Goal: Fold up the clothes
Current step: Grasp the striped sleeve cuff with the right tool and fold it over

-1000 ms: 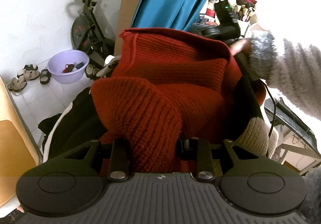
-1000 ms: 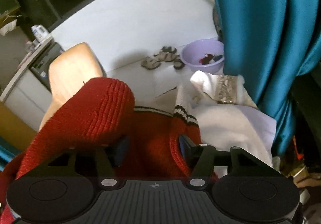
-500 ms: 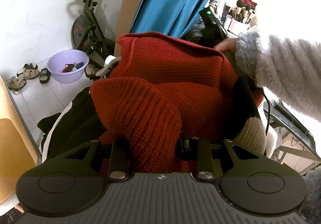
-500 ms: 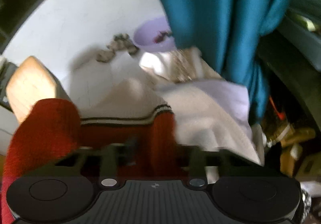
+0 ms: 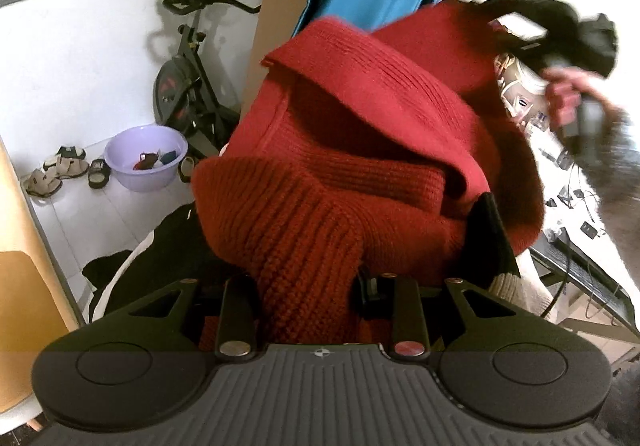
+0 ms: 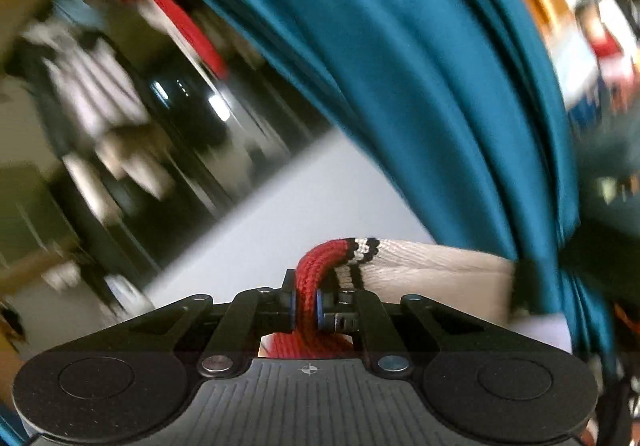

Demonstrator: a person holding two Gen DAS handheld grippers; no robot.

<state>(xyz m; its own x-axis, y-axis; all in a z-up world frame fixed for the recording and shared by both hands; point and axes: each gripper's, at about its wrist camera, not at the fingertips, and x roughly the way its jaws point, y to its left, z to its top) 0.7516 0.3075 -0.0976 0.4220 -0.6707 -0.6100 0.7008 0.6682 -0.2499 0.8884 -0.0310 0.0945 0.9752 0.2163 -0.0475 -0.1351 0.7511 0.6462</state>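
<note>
Swung upward since the earlier frame, the right gripper (image 6: 306, 306) now faces a teal curtain (image 6: 400, 66), its jaws clamped on a red sweater (image 5: 360, 174) edge. At lower centre of the left view, the left gripper (image 5: 308, 302) grips bunched knit. Folding looks barely begun, with the garment hanging crumpled. No legible writing appears.

Your left tongs (image 5: 308, 286) clamp a thick fold of the red knit sweater (image 5: 360, 166); your right hand (image 5: 568, 102) lifts its far edge; behind, a lilac basin (image 5: 146, 158) sits beside an exercise bike (image 5: 188, 86).
</note>
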